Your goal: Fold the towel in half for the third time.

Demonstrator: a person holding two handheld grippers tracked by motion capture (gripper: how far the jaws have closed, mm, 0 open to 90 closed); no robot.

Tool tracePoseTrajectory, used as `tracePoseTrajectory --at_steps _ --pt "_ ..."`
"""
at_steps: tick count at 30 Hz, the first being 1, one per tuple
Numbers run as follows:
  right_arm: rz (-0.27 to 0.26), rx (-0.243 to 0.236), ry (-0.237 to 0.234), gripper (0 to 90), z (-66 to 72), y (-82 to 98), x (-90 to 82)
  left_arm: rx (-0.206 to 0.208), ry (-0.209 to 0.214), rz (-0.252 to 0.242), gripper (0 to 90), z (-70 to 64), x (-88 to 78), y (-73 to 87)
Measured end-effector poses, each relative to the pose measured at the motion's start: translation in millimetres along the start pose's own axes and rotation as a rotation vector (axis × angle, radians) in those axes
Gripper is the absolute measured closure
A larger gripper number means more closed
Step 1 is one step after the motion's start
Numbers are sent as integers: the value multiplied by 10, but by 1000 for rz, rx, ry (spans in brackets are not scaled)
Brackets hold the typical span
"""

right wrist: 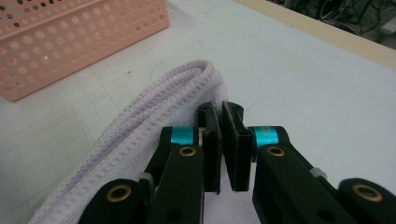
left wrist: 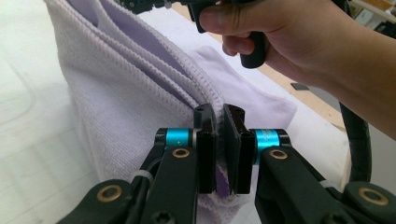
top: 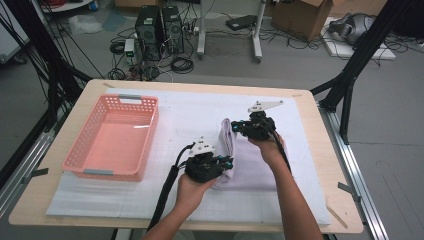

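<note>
On the white padded mat (top: 310,165), right of the pink perforated plastic basket (top: 114,137), we are holding a folded lavender terry towel (top: 250,167) with ribbed hems. We are clamping the left gripper (left wrist: 223,116) and the right gripper (right wrist: 219,112) nearly shut on its layered edge, and we are seeing no legible writing.

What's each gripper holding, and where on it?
Both hold the lilac towel by its hemmed edge: left gripper at the near end, right gripper at the far end.
</note>
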State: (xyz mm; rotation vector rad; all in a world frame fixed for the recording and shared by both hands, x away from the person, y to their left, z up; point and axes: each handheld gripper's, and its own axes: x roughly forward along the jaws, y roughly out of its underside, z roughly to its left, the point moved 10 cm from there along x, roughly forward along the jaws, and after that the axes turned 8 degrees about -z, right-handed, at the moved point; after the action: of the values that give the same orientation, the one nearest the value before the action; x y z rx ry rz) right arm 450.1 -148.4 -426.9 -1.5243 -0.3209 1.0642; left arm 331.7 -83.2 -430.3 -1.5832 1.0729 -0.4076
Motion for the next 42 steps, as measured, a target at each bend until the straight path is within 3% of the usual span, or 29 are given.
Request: tracePoseTrajectory --at_steps 6,9,11,13,17,23,28,36,42 --pt "-13 27 43 867 -161 140 -149 42 -19 30 813 -67 164 48" --pt "-6 35 57 867 -229 226 -202 36 -22 34 786 -72 221 71" --pt "-16 34 64 867 -263 255 -228 37 -11 33 733 -84 259 84" --pt "-25 23 75 868 -282 272 -255 80 -15 26 609 -89 266 92" --pt "-24 28 89 868 -378 346 -299 142 -30 -38 447 -64 165 7" --pt "-20 12 97 868 -421 362 -387 188 -60 -87 395 17 -87 -74" --pt "-8 0 128 868 -499 399 -474 172 -103 -110 395 199 -271 -51" --pt "61 -17 216 866 -657 601 -586 127 -138 -105 394 544 -422 185" --pt "48 33 246 834 -746 728 -678 111 -159 -96 392 723 -506 278"
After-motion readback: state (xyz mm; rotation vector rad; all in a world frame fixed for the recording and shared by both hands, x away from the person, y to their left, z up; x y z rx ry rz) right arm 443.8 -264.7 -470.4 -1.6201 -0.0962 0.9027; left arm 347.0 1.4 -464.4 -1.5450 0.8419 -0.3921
